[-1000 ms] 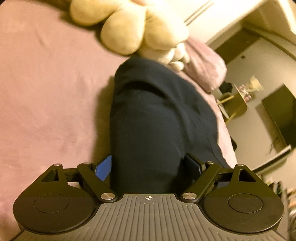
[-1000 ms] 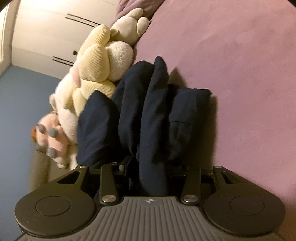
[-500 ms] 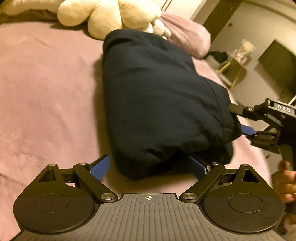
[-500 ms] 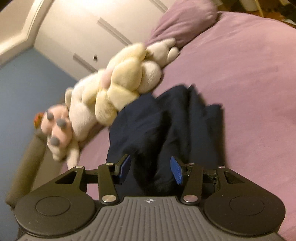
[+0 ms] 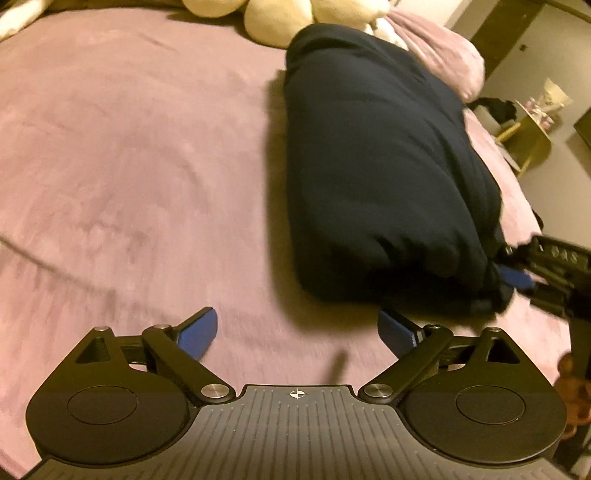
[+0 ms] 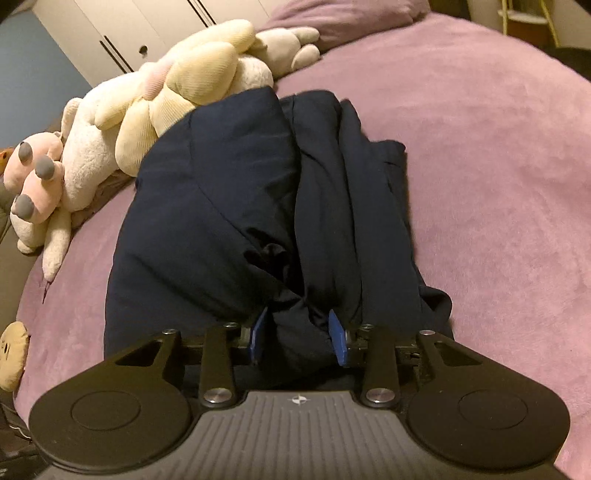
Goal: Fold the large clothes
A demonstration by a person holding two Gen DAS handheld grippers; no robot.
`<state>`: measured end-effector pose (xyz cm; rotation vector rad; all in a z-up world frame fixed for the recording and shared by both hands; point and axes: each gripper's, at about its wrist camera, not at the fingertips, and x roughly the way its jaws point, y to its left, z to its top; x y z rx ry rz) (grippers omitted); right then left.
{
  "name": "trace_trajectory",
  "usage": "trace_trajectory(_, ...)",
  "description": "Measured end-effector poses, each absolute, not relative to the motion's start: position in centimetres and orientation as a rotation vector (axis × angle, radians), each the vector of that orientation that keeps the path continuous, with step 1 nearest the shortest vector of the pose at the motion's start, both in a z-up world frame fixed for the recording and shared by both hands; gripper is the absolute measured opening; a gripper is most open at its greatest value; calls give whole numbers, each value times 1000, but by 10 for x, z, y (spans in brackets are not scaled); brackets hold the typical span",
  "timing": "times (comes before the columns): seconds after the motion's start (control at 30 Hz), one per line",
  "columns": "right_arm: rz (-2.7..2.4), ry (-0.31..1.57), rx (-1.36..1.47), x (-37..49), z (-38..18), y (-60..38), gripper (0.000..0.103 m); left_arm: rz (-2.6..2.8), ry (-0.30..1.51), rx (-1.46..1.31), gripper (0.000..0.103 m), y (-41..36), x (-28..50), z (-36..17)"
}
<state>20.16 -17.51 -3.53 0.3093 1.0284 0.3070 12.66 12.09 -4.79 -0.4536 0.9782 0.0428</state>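
Note:
A dark navy garment [image 5: 376,166] lies folded into a thick bundle on the purple bed cover [image 5: 129,147]. My left gripper [image 5: 298,332] hovers over bare cover just in front of the bundle's near end. Its jaws are opening wide and nothing is between them. In the right wrist view the garment [image 6: 221,192] shows several lengthwise folds. My right gripper [image 6: 298,336] is closing on a bunched end of it, and the fabric is pinched between the blue pads. From the left wrist view the right gripper [image 5: 511,282] shows at the bundle's near right corner.
Cream and pink plush toys [image 6: 177,96] lean against the garment's far end. A purple pillow [image 5: 443,55] lies behind. A yellow side table [image 5: 528,140] stands beyond the bed's right edge. A person's hand [image 5: 570,384] holds the right gripper. White wardrobe doors [image 6: 122,33] stand at the back.
The left gripper has let go of the garment, backed off it and spread wider. The right gripper has narrowed onto a bunch of fabric at the bundle's end.

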Motion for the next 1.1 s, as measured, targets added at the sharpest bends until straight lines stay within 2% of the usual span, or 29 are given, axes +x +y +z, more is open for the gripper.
trace_trajectory(0.03,303,1020,303,198,-31,-175,36,44,976,-432,99,118,121,-43)
trace_trajectory(0.1,289,993,242,187,-21,-170,46,60,955,-372,102,114,108,-32)
trace_trajectory(0.13,256,998,197,183,-17,-168,76,71,943,-337,102,111,101,-26)
trace_trajectory(0.17,213,1013,153,175,-14,-167,86,84,936,-311,103,108,98,-20)
trace_trajectory(0.3,147,1121,46,145,-19,-168,85,138,911,-231,103,96,95,2)
trace_trajectory(0.43,155,1112,-40,127,-6,-158,86,168,877,-158,103,83,98,22)
trace_trajectory(0.5,165,1093,-48,124,10,-153,90,169,859,-149,103,79,99,30)
trace_trajectory(0.57,171,1053,-64,124,24,-147,99,166,851,-157,103,78,100,35)
trace_trajectory(0.6,169,1032,-76,123,31,-144,100,168,847,-160,103,78,100,37)
trace_trajectory(1.1,134,993,-110,110,55,-130,101,192,834,-111,103,73,97,42)
